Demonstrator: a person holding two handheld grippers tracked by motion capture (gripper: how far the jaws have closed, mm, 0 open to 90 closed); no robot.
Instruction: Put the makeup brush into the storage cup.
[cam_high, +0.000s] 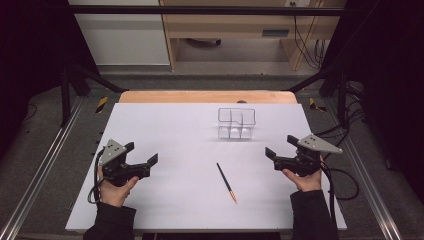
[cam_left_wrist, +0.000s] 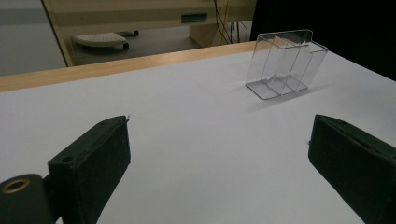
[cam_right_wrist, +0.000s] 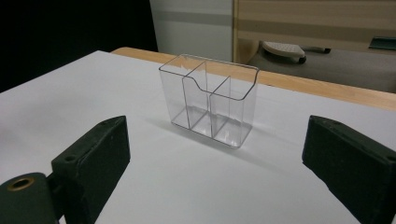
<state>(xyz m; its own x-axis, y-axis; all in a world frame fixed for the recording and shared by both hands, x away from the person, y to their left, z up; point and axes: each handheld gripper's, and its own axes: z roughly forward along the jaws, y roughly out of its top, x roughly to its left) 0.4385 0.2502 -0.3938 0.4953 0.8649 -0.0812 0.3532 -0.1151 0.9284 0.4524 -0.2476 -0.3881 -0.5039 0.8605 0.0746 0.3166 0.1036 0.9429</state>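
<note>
A clear plastic organiser with three compartments stands upright on the white table, toward the far middle. It also shows ahead of the jaws in the left gripper view and close in the right gripper view. A thin dark brush or pencil with an orange tip lies flat near the front, between the two hands. My left gripper is held at the table's left side, open, nothing between its jaws. My right gripper is held at the right side, open and empty too.
The table's wooden far edge borders the white sheet. Beyond it are a wooden desk frame and hanging cables. Metal rails run along both sides of the table. Cables trail from the right gripper.
</note>
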